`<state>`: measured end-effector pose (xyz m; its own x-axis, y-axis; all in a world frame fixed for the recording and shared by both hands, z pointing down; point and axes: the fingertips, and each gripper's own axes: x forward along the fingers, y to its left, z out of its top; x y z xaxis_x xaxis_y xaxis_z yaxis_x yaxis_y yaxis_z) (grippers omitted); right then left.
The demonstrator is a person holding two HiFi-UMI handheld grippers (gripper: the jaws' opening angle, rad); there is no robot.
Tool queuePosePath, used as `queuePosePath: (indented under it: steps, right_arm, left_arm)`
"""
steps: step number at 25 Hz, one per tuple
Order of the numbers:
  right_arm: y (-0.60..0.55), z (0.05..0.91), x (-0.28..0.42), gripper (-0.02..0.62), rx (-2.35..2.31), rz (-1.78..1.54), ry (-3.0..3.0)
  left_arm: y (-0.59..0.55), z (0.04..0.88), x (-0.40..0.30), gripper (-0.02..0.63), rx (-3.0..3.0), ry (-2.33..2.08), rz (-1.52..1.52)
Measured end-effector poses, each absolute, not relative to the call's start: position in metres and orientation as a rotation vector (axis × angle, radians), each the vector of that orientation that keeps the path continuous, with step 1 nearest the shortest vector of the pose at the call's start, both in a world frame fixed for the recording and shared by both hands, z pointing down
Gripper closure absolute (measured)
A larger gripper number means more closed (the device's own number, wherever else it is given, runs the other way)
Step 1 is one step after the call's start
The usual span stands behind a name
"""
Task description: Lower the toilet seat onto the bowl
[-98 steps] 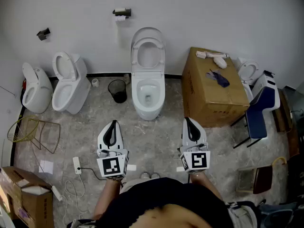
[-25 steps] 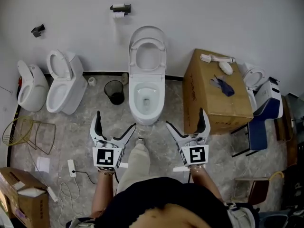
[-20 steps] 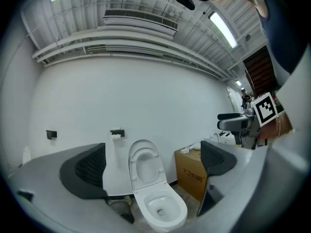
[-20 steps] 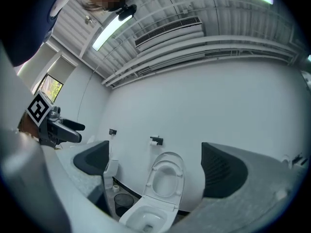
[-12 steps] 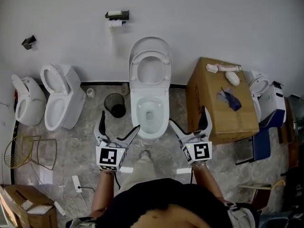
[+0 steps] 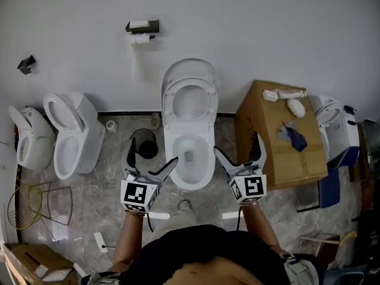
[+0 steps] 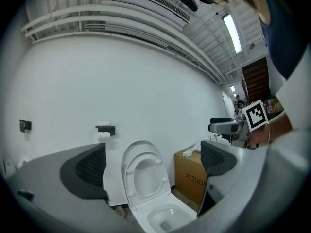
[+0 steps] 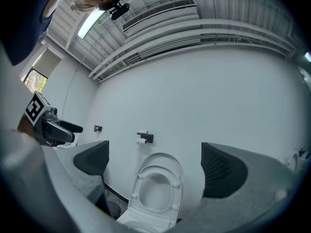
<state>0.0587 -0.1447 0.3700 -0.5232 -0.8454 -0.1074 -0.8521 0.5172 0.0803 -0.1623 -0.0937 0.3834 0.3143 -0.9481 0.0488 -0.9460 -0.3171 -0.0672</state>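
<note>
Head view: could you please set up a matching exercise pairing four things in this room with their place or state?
Things:
1. toilet seat
2. cardboard box
3. bin
4. paper roll

Place or state:
A. on the floor, left of the toilet bowl
B. mounted on the wall
C. raised upright, not on the bowl
D. standing right of the toilet bowl

Pairs: 1-C, 2-D, 3-A, 4-B
</note>
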Motion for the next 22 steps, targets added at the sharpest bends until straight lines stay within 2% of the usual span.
queuePosePath:
  steps: [4,10,22]
  right_arm:
    - [-0.178,0.382,0.046,0.014,-1.465,0.186,2.722]
    - [-0.218,0.404,0.038,0.014,-1.390,0.010,2.752]
    - [-0.303,0.440,0.026,0.015,-1.367,0.083,2.875]
  left_arm:
    - [-0.126,0.395,-0.171,0.028,-2.546,1.799,-0.152]
    - [-0.170,0.419,-0.183,0.028,-2.626,1.821,-0.161]
    - [-0.248,0.448,-0.181,0.028,-2.661,1.803,-0.101]
